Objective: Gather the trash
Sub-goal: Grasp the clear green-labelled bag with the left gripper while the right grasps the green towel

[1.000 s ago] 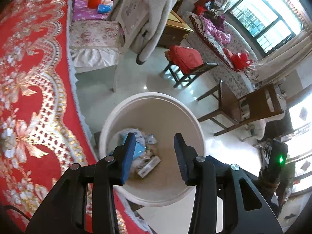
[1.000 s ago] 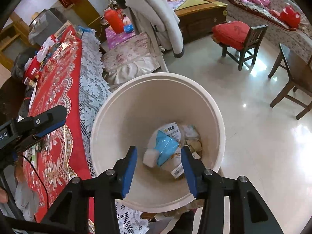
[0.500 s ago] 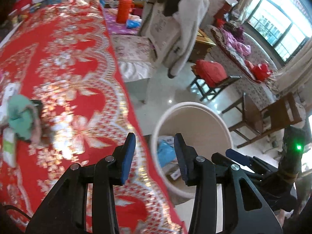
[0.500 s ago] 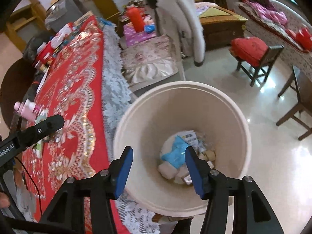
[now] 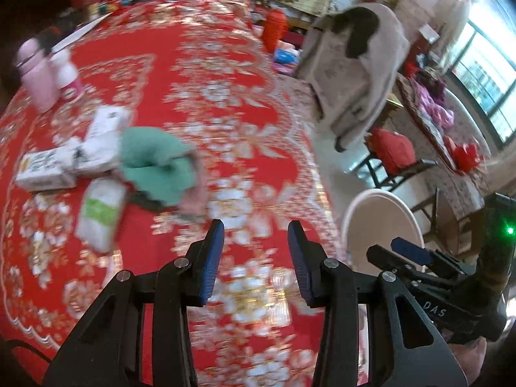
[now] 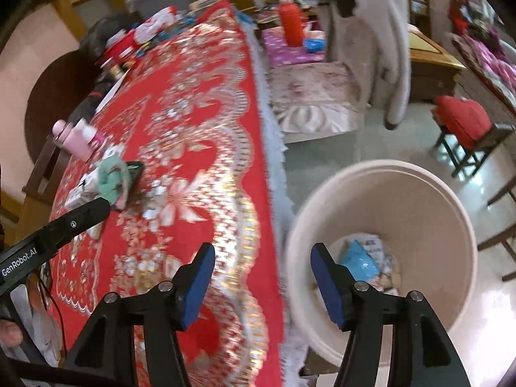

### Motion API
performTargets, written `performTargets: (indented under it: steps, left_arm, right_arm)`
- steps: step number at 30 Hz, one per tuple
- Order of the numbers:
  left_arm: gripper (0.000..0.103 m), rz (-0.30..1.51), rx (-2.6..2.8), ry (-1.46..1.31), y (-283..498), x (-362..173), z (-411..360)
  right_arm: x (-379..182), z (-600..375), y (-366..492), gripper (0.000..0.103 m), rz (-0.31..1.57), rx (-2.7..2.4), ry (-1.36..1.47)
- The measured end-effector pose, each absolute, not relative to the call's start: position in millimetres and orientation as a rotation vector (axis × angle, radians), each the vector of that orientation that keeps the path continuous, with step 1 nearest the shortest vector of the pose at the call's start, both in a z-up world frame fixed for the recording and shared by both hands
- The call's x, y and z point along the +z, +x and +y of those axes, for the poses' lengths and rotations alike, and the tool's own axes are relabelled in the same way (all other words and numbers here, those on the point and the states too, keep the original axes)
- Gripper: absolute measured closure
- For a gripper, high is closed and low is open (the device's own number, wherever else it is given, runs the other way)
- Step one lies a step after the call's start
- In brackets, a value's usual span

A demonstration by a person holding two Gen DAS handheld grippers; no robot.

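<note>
Both the left hand-held gripper and right hand-held gripper were held released and empty, the next reach being judged owed to the wrappers left on the table, well apart from the bin.

A red, gold-patterned cloth covers the worktop. A pink bottle stands near its far edge. A grey fleece jacket drapes a chair; a red thermos stands beyond.

Bin right of table, apparently apart.
</note>
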State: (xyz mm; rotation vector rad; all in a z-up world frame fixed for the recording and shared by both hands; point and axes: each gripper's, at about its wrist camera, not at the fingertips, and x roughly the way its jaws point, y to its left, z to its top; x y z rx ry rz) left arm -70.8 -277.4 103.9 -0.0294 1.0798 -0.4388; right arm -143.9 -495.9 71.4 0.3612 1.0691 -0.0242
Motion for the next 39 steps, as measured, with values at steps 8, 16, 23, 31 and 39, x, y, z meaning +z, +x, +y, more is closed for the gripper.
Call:
performTargets:
  steps: [8,16,23,31,39]
  left_arm:
    - [0.064,1.111,-0.336,-0.095,-55.4,93.0,-198.9]
    - [0.057,1.156,-0.289,-0.141,-39.6,72.9,-144.9]
    - [0.053,1.167,-0.316,-0.119,-22.8,58.1,-140.6]
    - [0.052,1.206,-0.335,-0.030,-2.1,32.9,-154.2]
    - [0.051,1.213,-0.328,-0.051,16.9,28.1,-149.2]
  right_arm:
    - [70.2,-441.9,-110.2,0.039,1.089,0.077,0.305]
    - [65.1,-400.2,-76.4,0.036,1.107,0.146,0.270]
    - [63.8,-374.9,-46.1,0.034,1.111,0.177,0.255]
    - [68.4,-360.0,-17.7,0.033,1.103,0.196,0.206]
    - [66.7,-337.5,18.9,0.031,1.108,0.258,0.141]
